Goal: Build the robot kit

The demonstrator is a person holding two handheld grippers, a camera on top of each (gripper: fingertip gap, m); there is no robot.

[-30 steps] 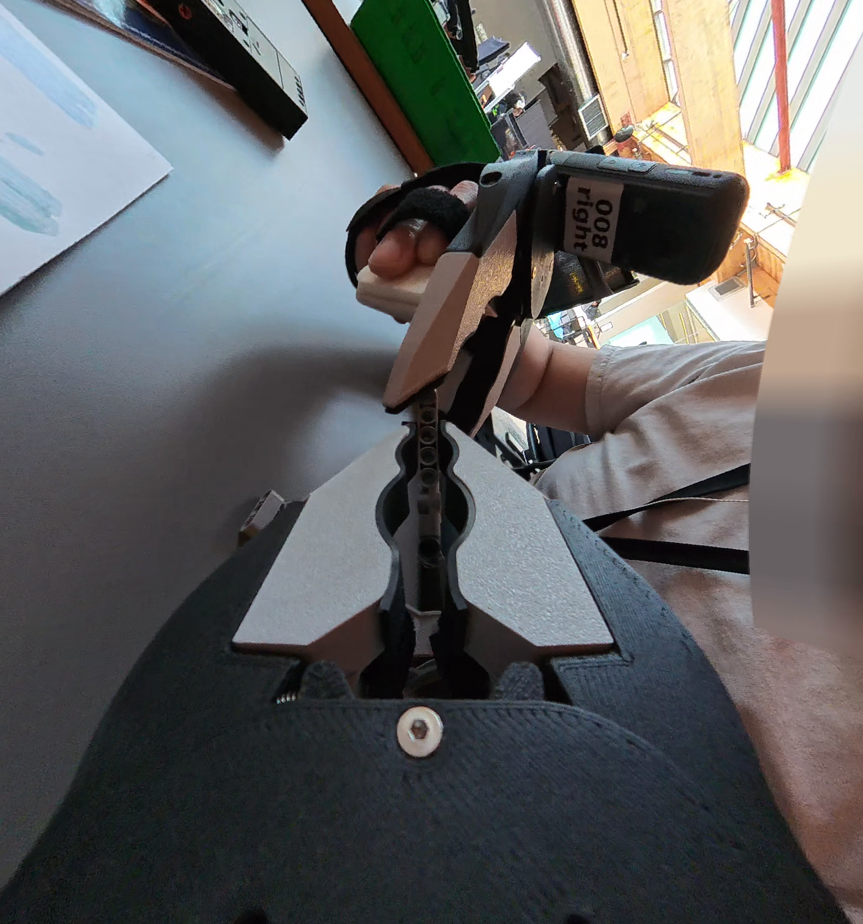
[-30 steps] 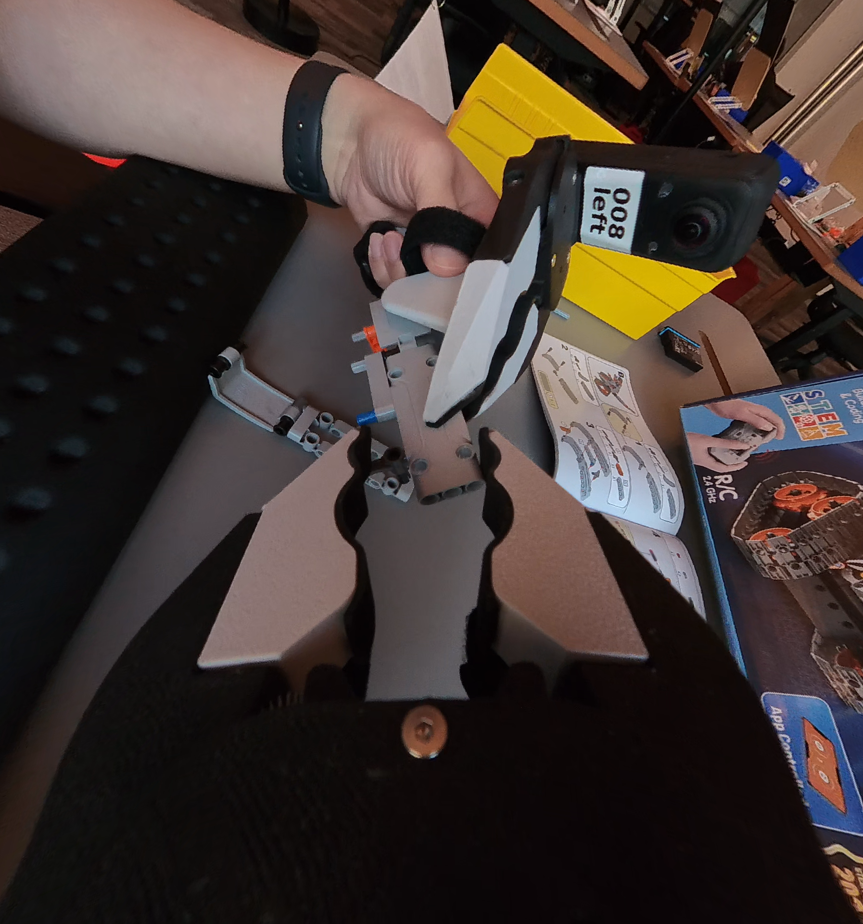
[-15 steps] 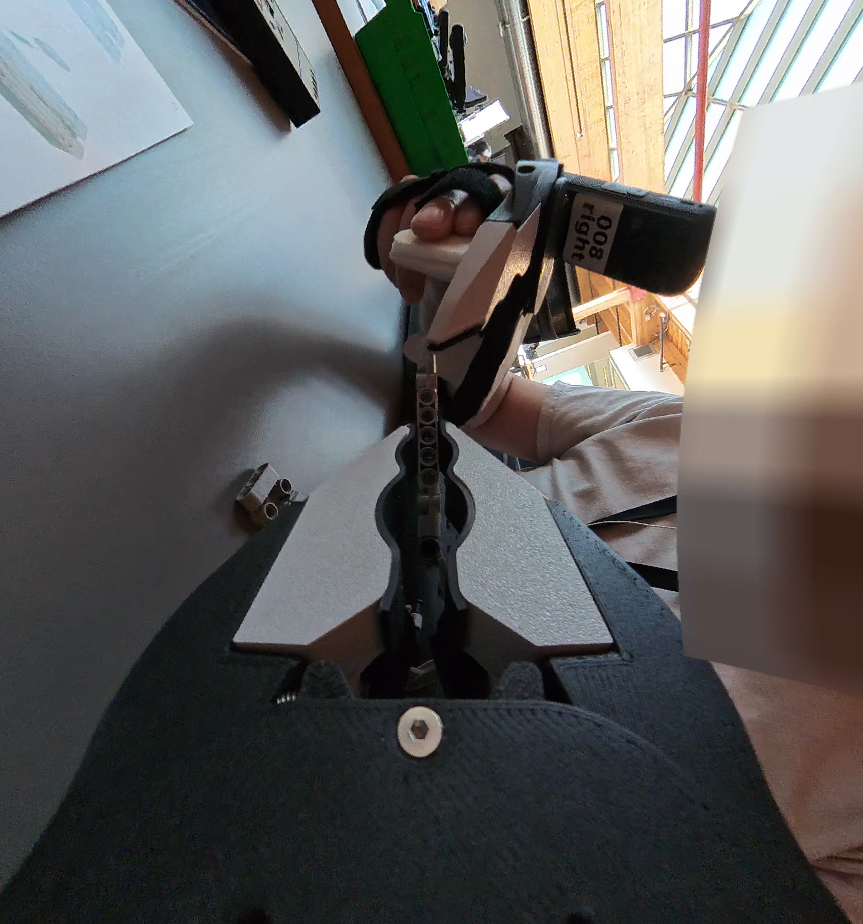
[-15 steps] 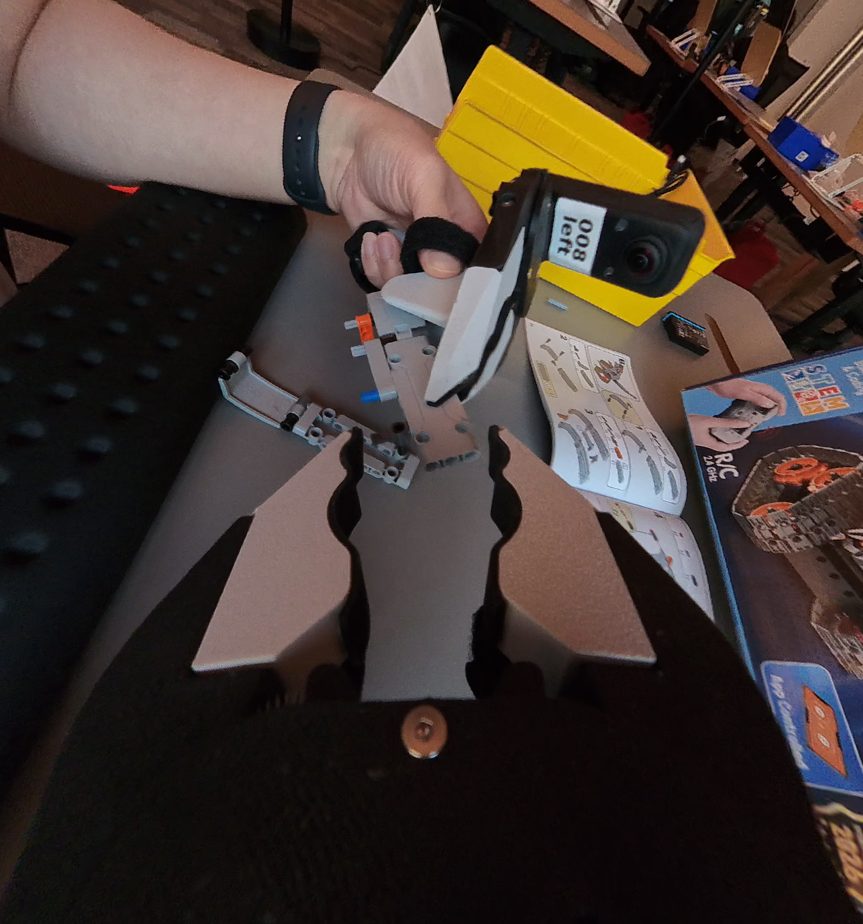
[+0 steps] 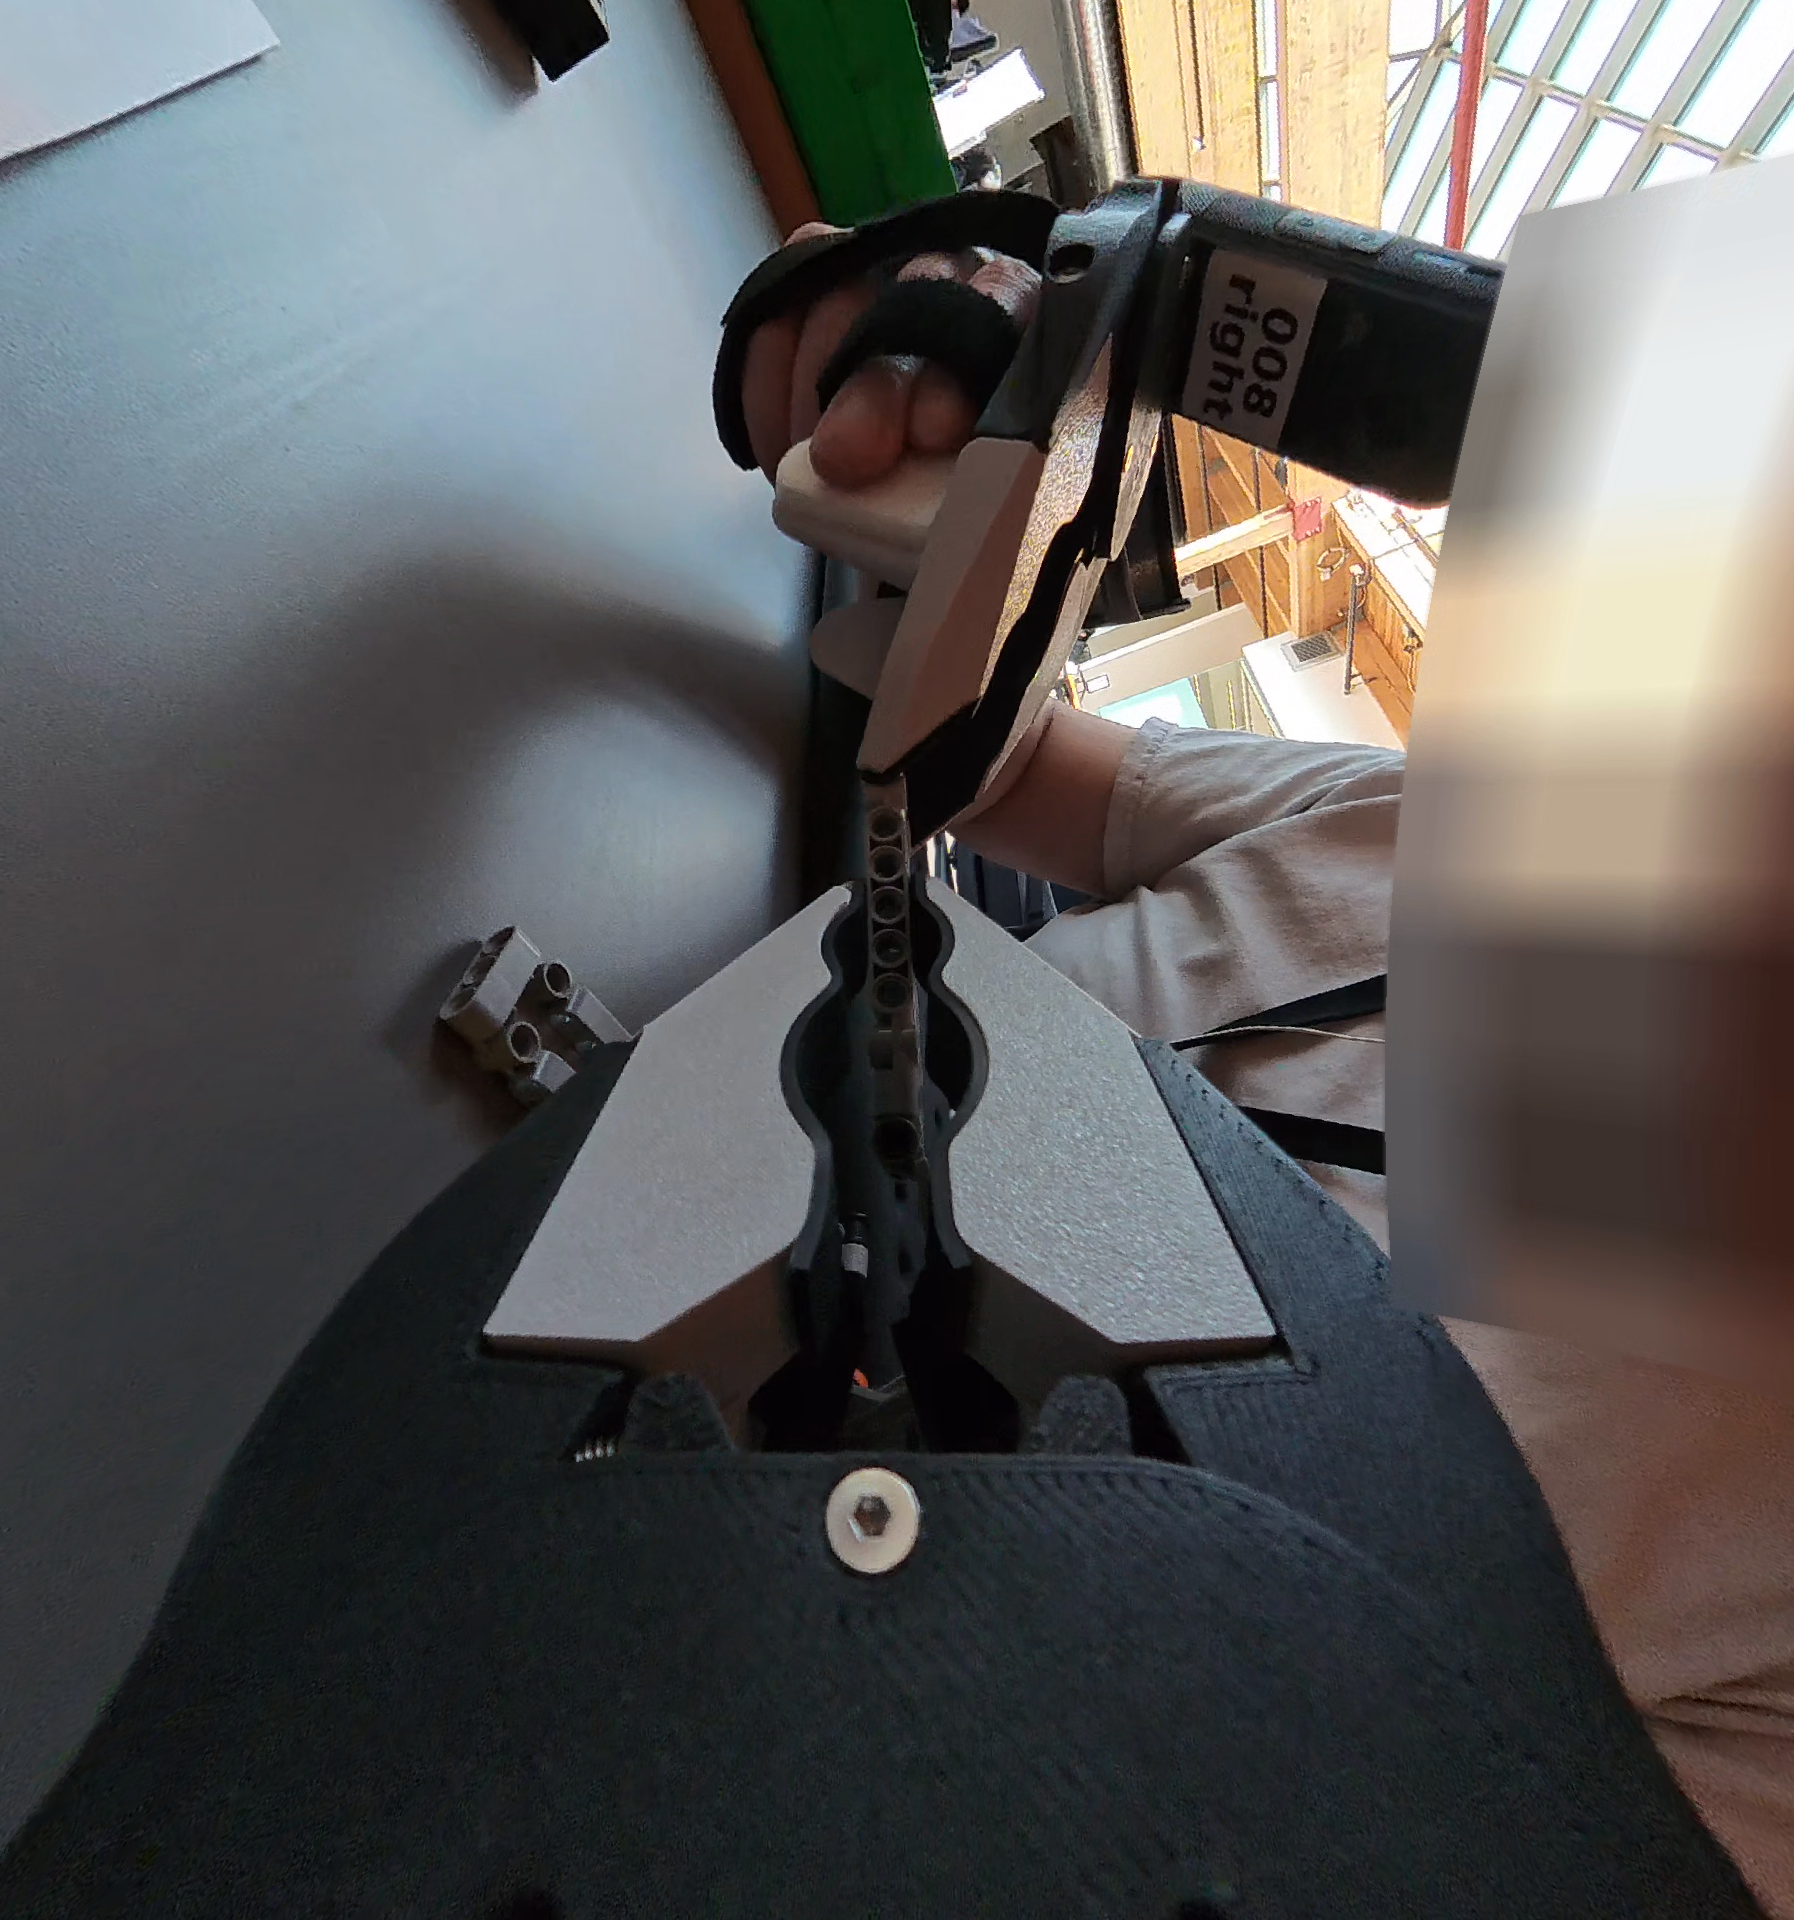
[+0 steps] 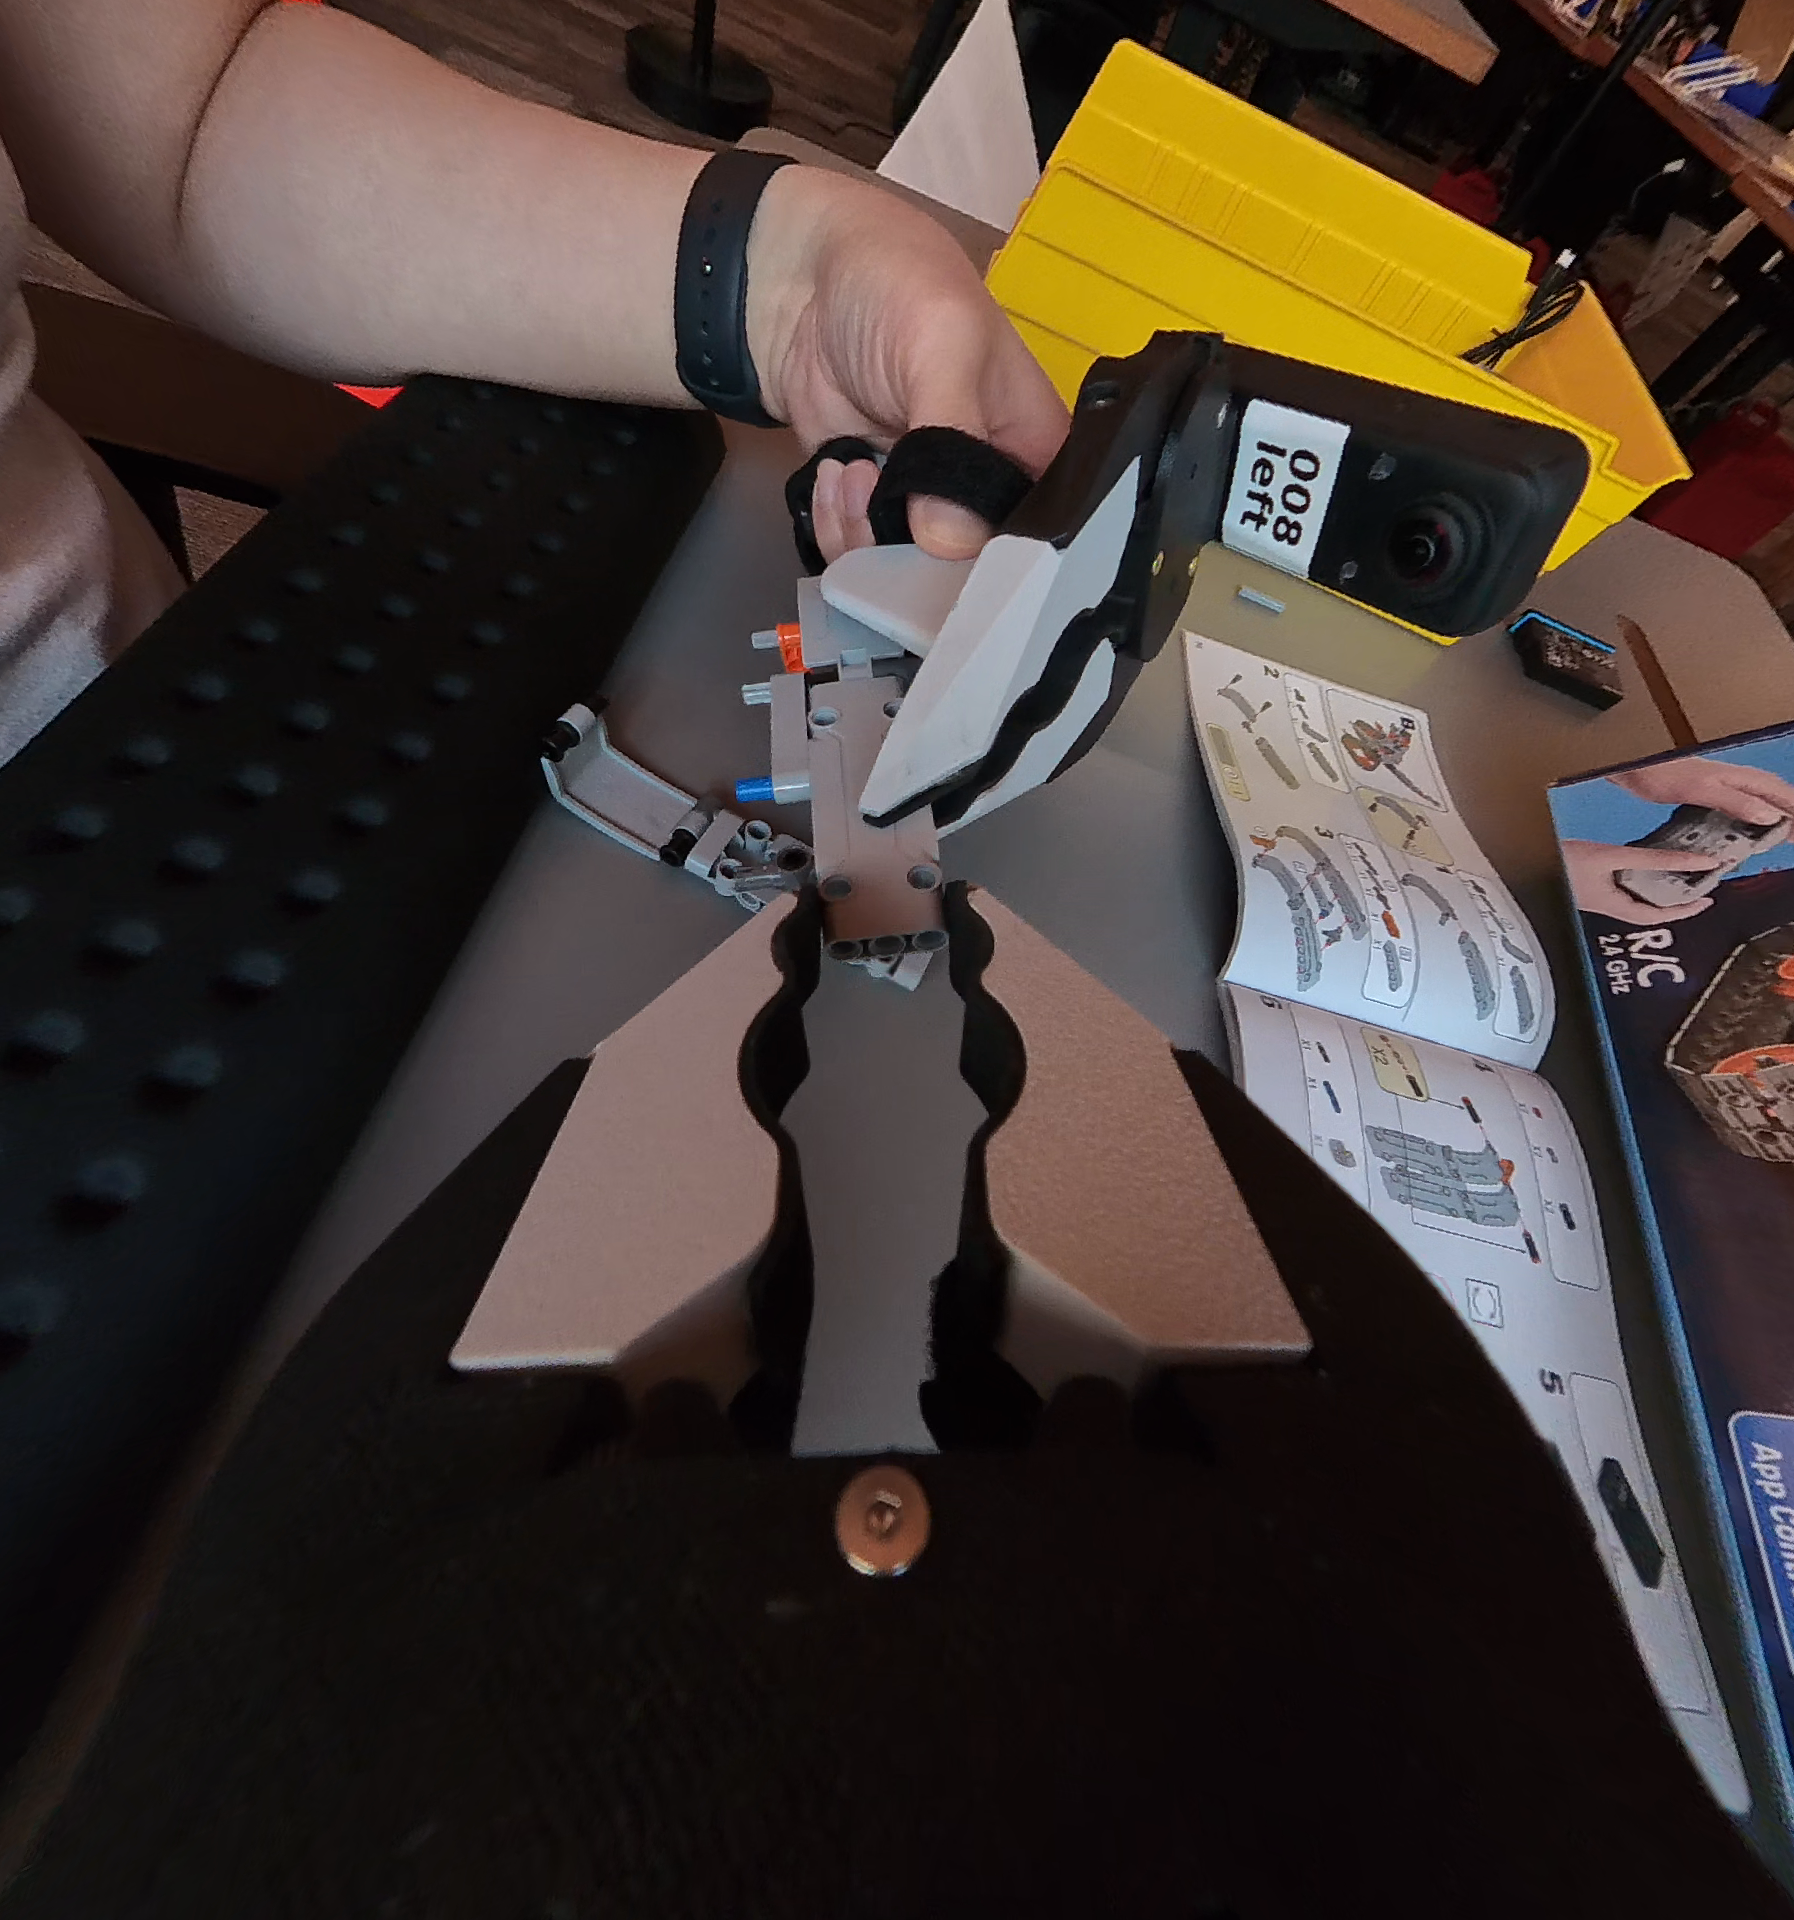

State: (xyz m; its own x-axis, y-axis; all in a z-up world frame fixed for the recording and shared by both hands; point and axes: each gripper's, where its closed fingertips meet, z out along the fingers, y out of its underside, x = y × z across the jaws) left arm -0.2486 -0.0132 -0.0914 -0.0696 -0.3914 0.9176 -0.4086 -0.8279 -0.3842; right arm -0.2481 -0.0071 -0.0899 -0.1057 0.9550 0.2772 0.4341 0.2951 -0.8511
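Note:
A grey beam-and-plate assembly with blue and orange pins is held above the grey table. My left gripper is shut on it; the assembly shows edge-on between the fingers as a perforated beam. In the right wrist view the left gripper clamps the plate from above. My right gripper has closed its fingertips on the assembly's near end. In the left wrist view the right gripper meets the beam's far end.
A curved grey panel with connectors lies on the table left of the assembly; a small grey connector shows in the left wrist view. An open instruction booklet, a blue box and a yellow bin stand to the right. A black studded panel runs along the left. The tips of both grippers are at nearly the same place.
My right gripper's jaws have narrowed from wide open onto the end of the assembly. The left gripper has kept its hold and shifted a little with the assembly.

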